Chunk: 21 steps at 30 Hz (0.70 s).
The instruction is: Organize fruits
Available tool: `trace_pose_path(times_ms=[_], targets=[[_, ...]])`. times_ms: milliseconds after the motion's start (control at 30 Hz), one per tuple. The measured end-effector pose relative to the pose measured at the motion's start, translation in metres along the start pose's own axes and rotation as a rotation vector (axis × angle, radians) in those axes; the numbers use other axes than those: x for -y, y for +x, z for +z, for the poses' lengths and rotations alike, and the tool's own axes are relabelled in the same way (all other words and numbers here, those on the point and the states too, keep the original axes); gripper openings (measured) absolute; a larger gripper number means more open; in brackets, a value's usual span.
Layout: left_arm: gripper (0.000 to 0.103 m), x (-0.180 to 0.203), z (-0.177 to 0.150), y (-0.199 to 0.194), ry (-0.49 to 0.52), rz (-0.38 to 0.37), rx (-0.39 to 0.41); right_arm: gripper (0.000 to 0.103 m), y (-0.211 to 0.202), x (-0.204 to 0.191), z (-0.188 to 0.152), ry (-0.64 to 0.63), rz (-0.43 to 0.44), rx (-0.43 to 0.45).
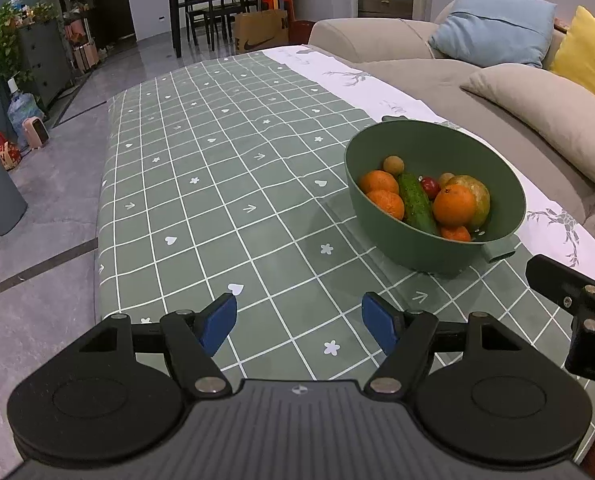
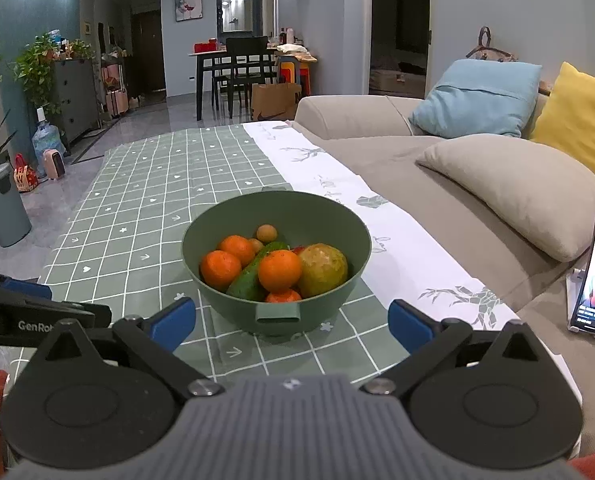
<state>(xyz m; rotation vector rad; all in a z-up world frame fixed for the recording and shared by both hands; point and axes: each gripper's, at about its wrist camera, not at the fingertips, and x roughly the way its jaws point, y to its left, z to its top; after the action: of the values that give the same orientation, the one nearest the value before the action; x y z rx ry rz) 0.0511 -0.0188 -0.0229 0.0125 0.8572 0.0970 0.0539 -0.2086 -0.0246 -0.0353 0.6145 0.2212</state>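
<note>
A green bowl [image 1: 509, 196] [image 2: 217, 236] stands on the green checked tablecloth [image 1: 217, 168] [image 2: 145, 200]. In it lie several oranges [image 1: 454, 205] [image 2: 279, 271], a cucumber [image 1: 417, 202] [image 2: 246, 283], a yellow-green round fruit [image 2: 323, 269], small brown fruits [image 1: 393, 165] [image 2: 266, 233] and a red one [image 1: 430, 186]. My left gripper [image 1: 299, 322] hovers open over bare cloth, left of and nearer than the bowl. My right gripper [image 2: 292, 322] stands open just in front of the bowl's small handle [image 2: 278, 314]. Neither holds anything.
A beige sofa [image 2: 417, 168] with blue [image 2: 477, 98], yellow and beige cushions runs along the table's right side. A phone [image 2: 591, 276] leans lit on the sofa's edge. The other gripper shows at each view's side. On the floor at left: a bin [image 2: 3, 204], a water bottle, plants.
</note>
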Motion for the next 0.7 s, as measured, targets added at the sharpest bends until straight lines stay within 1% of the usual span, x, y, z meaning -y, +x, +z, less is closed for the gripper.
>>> trace_pose_path(times_ms=[700], targets=[[0.084,-0.0009,0.0024,-0.0032,0.003,-0.001,0.006,0.098,-0.0021,-0.0034,0.0001,-0.009,0.000,0.011]])
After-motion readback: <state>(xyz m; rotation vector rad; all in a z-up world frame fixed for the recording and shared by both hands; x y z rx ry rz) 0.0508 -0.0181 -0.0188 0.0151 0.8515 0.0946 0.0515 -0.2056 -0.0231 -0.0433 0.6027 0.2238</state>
